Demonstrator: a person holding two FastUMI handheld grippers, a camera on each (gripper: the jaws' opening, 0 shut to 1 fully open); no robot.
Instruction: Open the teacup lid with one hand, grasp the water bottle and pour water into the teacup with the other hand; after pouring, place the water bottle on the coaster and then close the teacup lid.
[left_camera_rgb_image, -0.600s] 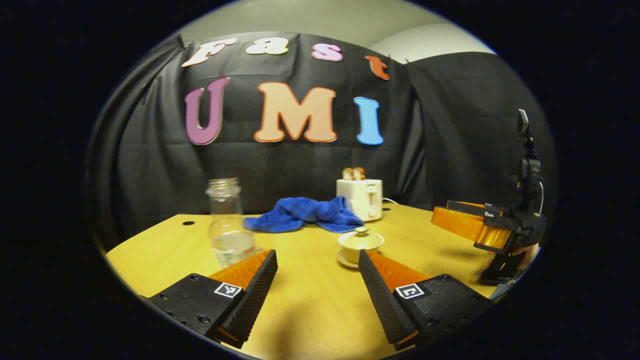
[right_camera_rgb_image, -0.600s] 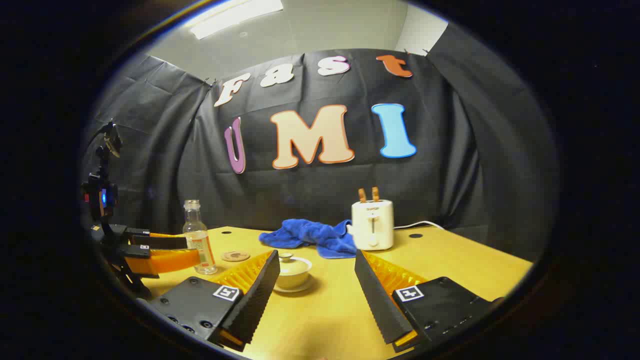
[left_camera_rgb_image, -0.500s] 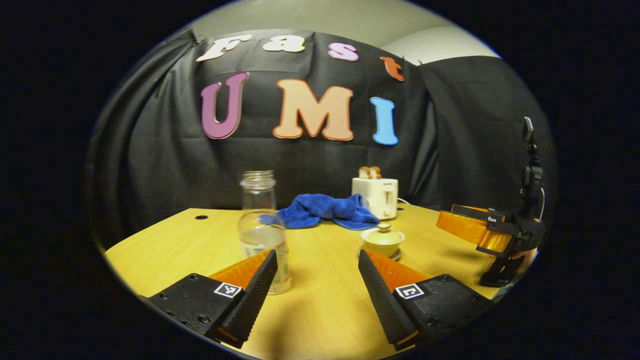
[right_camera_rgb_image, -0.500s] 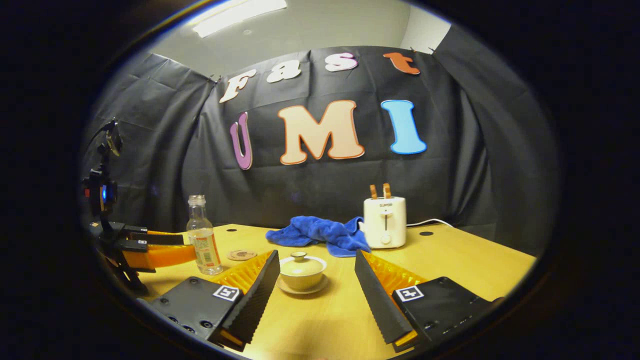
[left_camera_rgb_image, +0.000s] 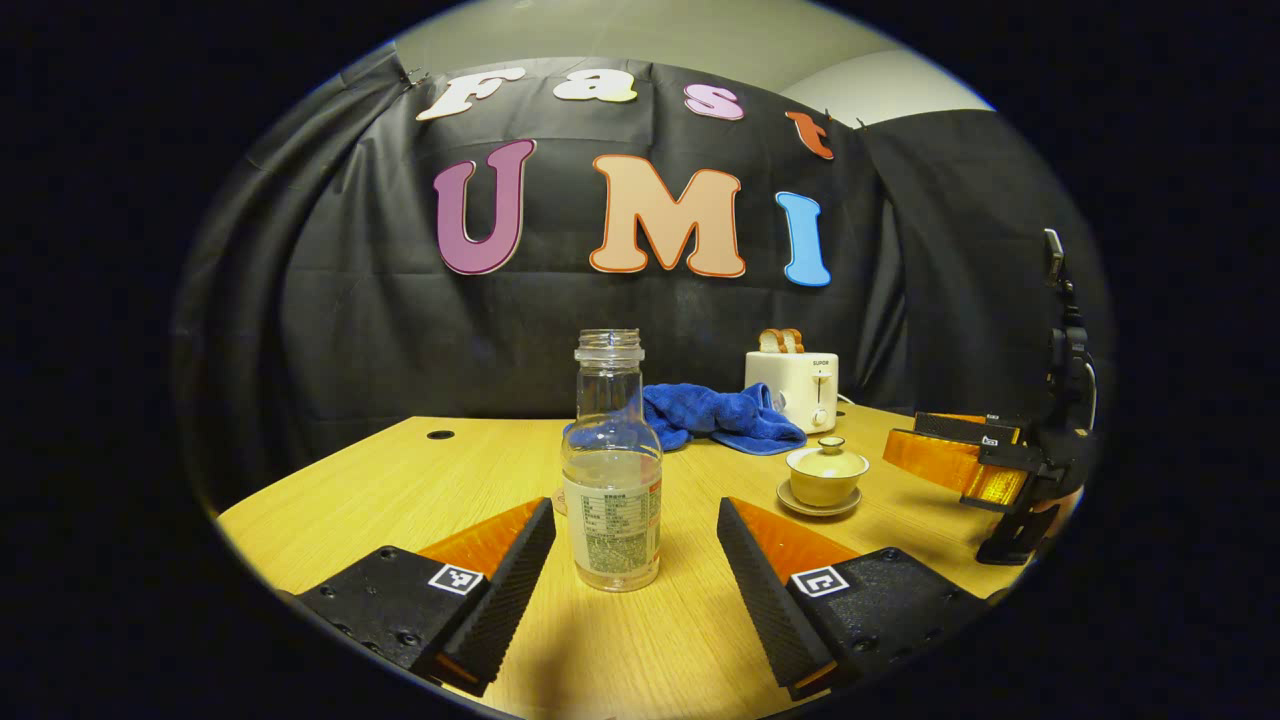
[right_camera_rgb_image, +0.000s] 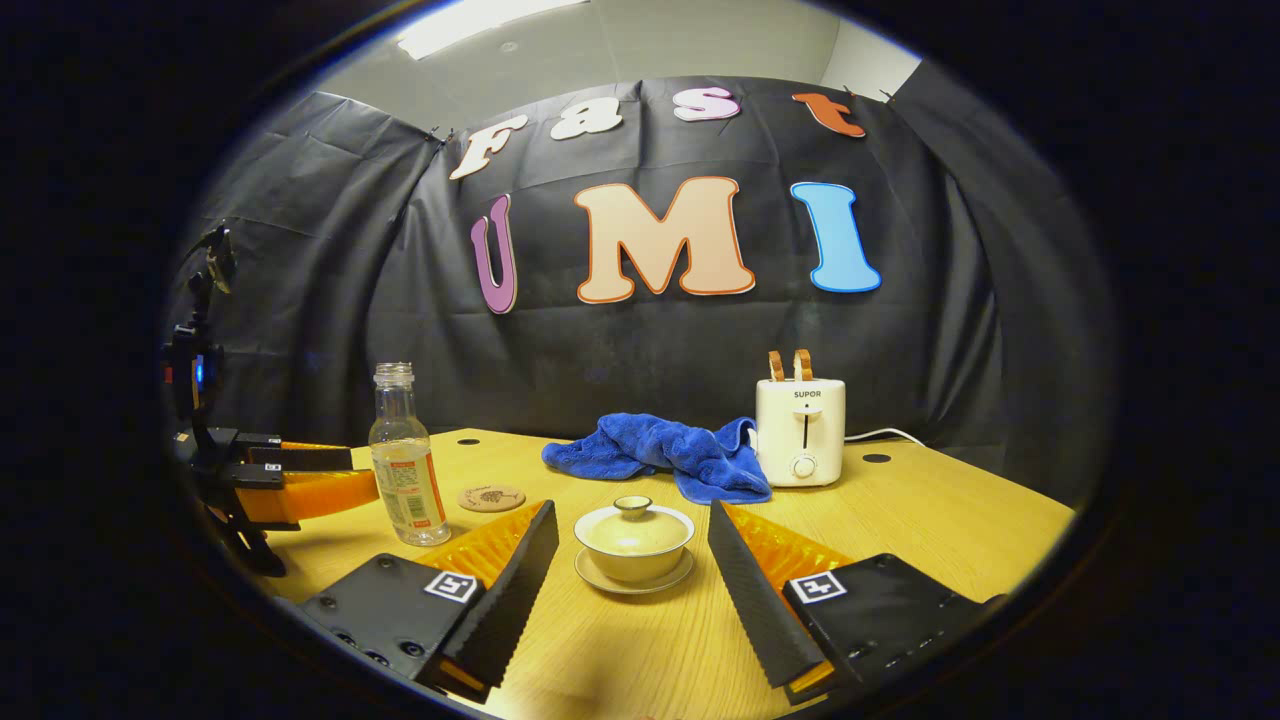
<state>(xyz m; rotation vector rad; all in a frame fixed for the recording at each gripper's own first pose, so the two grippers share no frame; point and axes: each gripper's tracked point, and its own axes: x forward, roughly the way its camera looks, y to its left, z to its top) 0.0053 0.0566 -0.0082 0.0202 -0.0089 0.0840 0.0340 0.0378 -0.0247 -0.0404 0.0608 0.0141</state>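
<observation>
Hand-held gripper (right_camera_rgb_image: 632, 585) facing coaster (right_camera_rgb_image: 491, 498)

Left gripper (left_camera_rgb_image: 636, 520): 2 wedge-shaped fingers (left_camera_rgb_image: 510, 575) with finely ribbed inner faces, each mounted on a flat matte plate carrying small recessed screws and 1 square black-and-white coded marker. Right gripper (right_camera_rgb_image: 632, 520): same construction, 2 ribbed wedge fingers (right_camera_rgb_image: 505, 590), 1 square marker per plate, screws visible along the left plate's edge. Seen from the left gripper view, the right unit's side profile shows long tapered translucent side panels, small white labels on top, and a dark upright mast at its rear with a thin cable running down it.
</observation>
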